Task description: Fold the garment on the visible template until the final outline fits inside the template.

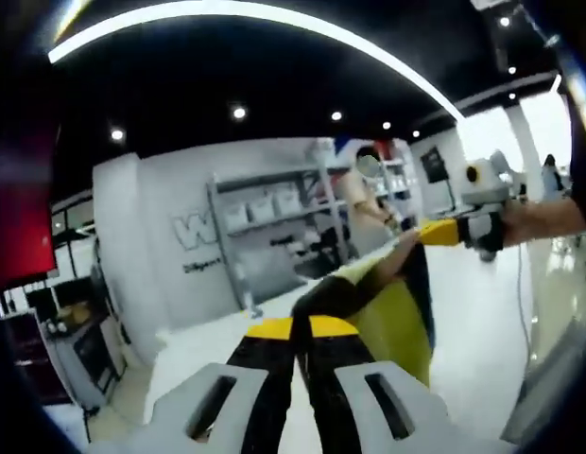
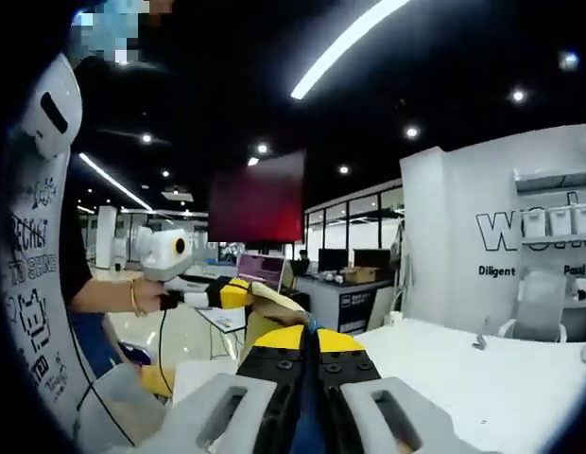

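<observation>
A person holds the garment point(image 1: 387, 312) — black and yellow fabric — up in the air, stretched between the two grippers, well above the white table point(image 1: 482, 322). It looks lifted this way so it can hang open and be straightened before it is laid down for folding; that is a judgement. No template outline can be made out on the table in either view.

In the left gripper view, the left gripper point(image 1: 298, 364) has its jaws pressed together on a bunched edge of the fabric, and the cloth runs away to the right gripper point(image 1: 442, 233), held in the person's hand point(image 1: 534, 219).

In the right gripper view, the right gripper point(image 2: 312, 378) is also closed — pinching a fold of garment point(image 2: 274, 312) between its yellow-tipped jaws. The left gripper point(image 2: 238, 293) grips the far end.
</observation>
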